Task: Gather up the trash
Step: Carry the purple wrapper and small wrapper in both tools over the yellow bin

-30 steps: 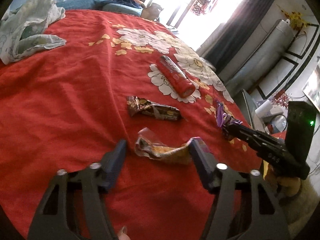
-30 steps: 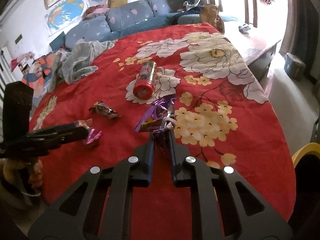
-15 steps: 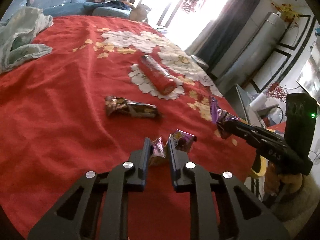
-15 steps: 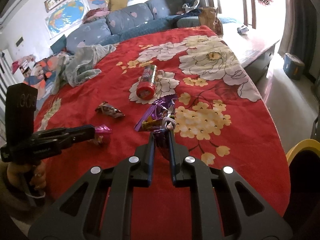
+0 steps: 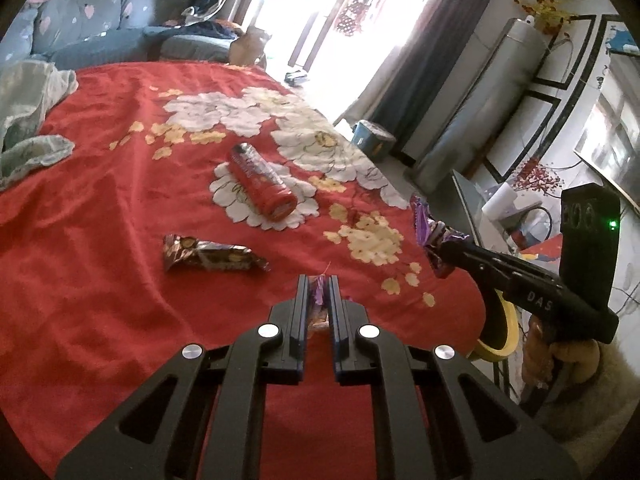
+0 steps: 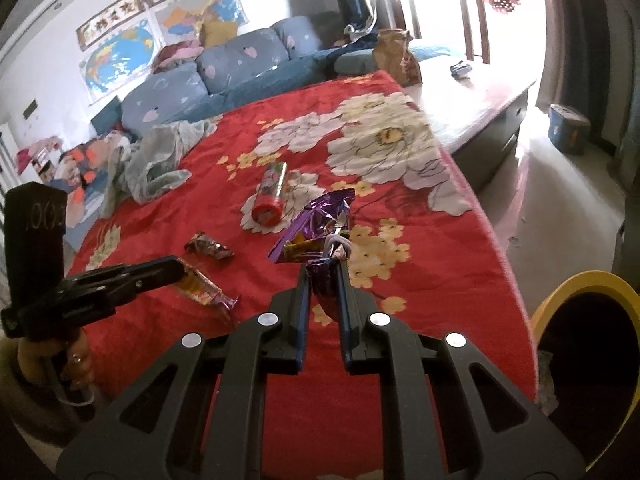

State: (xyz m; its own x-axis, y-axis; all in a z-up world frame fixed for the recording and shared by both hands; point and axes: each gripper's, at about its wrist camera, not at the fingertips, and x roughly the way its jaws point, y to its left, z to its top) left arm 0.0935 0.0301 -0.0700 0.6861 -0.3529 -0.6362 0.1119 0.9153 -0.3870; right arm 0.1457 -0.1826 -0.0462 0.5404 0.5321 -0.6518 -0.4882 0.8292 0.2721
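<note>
Crinkled orange-and-purple foil wrapper [image 5: 318, 304] mostly hidden between left tool [image 5: 319, 280] fingers. Yellow-rimmed round bin [image 6: 580, 344] right of right tool [image 6: 323, 276], cut off by frame edge. Red cylindrical can [image 6: 269, 196] label print unreadable.

A red cloth [image 5: 92, 208] printed with white and yellow flowers covers the table. A crumpled pale green garment [image 6: 160, 160] lies at its far edge, near a blue sofa [image 6: 240, 64] with pink-patterned cushions. Maps [image 6: 120, 56] and framed calligraphy [image 6: 144, 8] hang on the wall behind. A brown paper bag [image 6: 394, 54] stands past the table, and dark curtains [image 5: 432, 52] frame the bright window
</note>
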